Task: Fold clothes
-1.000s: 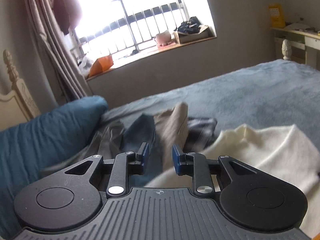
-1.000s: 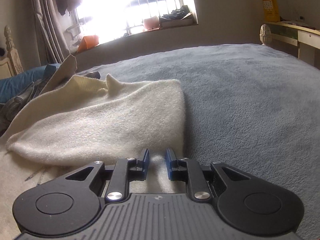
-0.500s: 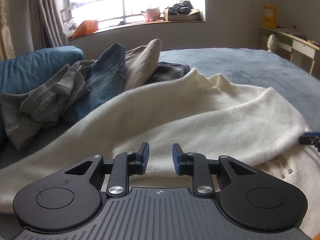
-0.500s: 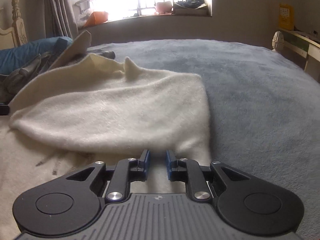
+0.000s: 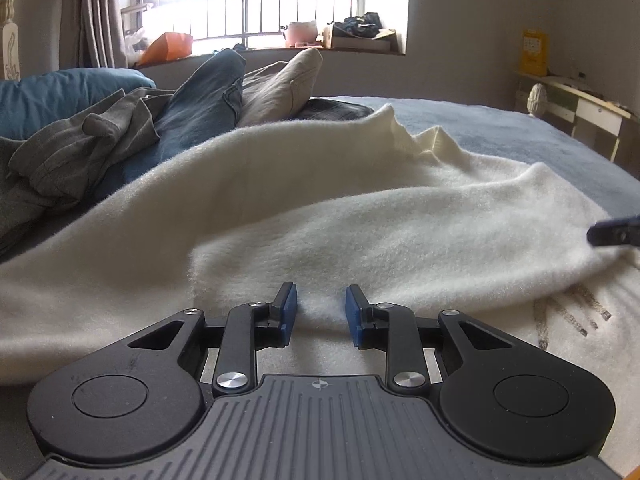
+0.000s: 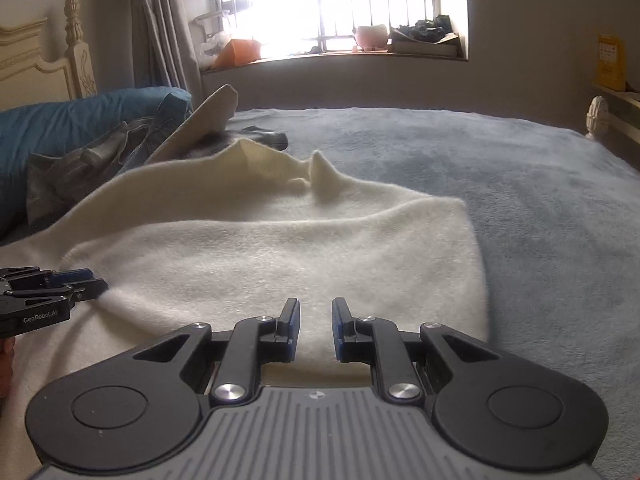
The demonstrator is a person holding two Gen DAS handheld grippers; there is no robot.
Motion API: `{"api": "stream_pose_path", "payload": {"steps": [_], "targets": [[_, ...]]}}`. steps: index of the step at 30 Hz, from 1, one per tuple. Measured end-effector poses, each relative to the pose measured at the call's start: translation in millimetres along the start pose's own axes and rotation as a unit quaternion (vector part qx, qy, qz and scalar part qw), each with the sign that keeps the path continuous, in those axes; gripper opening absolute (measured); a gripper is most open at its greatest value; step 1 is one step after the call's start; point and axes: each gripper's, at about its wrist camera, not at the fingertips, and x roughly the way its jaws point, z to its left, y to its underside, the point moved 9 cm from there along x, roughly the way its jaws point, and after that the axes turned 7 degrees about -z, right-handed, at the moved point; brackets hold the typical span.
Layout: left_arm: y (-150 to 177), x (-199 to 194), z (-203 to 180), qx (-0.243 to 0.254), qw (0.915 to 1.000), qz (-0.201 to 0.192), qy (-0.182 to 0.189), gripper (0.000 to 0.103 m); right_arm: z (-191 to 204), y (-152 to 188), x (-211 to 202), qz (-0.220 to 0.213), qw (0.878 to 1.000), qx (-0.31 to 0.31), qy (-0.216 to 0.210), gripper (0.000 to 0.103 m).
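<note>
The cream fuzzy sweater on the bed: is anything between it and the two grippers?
Nothing visible. The cream fuzzy sweater lies directly at the left gripper and the right gripper, its fabric between each pair of blue pads. The pile of grey, denim and beige clothes lies behind it, not between.

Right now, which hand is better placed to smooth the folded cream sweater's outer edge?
Probably the right: its tongs sit near the cream sweater's edge beside bare bedspread; the left tongs sit mid-fabric.
</note>
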Motion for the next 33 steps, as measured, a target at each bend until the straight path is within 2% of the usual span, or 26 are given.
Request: {"api": "stream_pose_path", "payload": {"steps": [3, 6, 7, 10, 14, 15, 17, 18, 21, 23, 25, 27, 29, 30, 33], "targets": [[-11, -2, 9, -0.018, 0.9998, -0.01, 0.003, 0.027, -1, 22, 13, -0.005, 1.0, 0.006, -0.001, 0.017], [-13, 7, 32, -0.033, 0.999, -0.008, -0.028, 0.032, 2, 15, 11, 0.007, 1.0, 0.003, 0.01, 0.017], [-10, 11, 39, -0.043, 0.9985, -0.003, -0.032, 0.032, 4, 9, 10, 0.014, 1.0, 0.002, 0.012, 0.018], [-3, 13, 46, -0.061, 0.9978, -0.008, -0.024, 0.032, 7, -20, 7, -0.009, 1.0, 0.004, 0.005, 0.018], [-1, 12, 43, -0.05, 0.9982, -0.016, -0.029, 0.032, -13, -52, 31, -0.033, 0.998, 0.005, 0.051, 0.018], [0, 13, 43, -0.05, 0.9982, -0.017, -0.028, 0.032, -20, -50, 41, -0.022, 0.998, 0.019, 0.056, 0.018], [1, 12, 44, -0.055, 0.998, -0.019, -0.025, 0.032, -32, -24, 71, 0.04, 0.997, 0.047, 0.052, 0.018], [1, 12, 45, -0.058, 0.9978, -0.02, -0.023, 0.032, -33, -18, 73, 0.025, 0.997, 0.052, 0.05, 0.018], [2, 11, 47, -0.065, 0.9975, -0.022, -0.02, 0.032, -27, -29, 67, 0.026, 0.998, 0.022, 0.054, 0.018], [3, 11, 46, -0.065, 0.9974, -0.025, -0.02, 0.032, -36, -50, 63, -0.002, 0.998, 0.035, 0.059, 0.018], [3, 11, 46, -0.063, 0.9974, -0.025, -0.021, 0.032, -58, -66, 68, -0.023, 0.994, 0.056, 0.092, 0.018], [3, 11, 46, -0.064, 0.9974, -0.026, -0.021, 0.032, -89, -75, 83, -0.026, 0.987, 0.102, 0.121, 0.018], [3, 11, 46, -0.065, 0.9974, -0.026, -0.02, 0.032, -120, -66, 103, -0.002, 0.981, 0.121, 0.152, 0.018], [3, 11, 46, -0.064, 0.9974, -0.026, -0.02, 0.032, -128, -58, 112, 0.012, 0.98, 0.141, 0.139, 0.018], [3, 11, 46, -0.065, 0.9974, -0.026, -0.02, 0.032, -132, -65, 109, 0.017, 0.979, 0.158, 0.129, 0.019]]}}
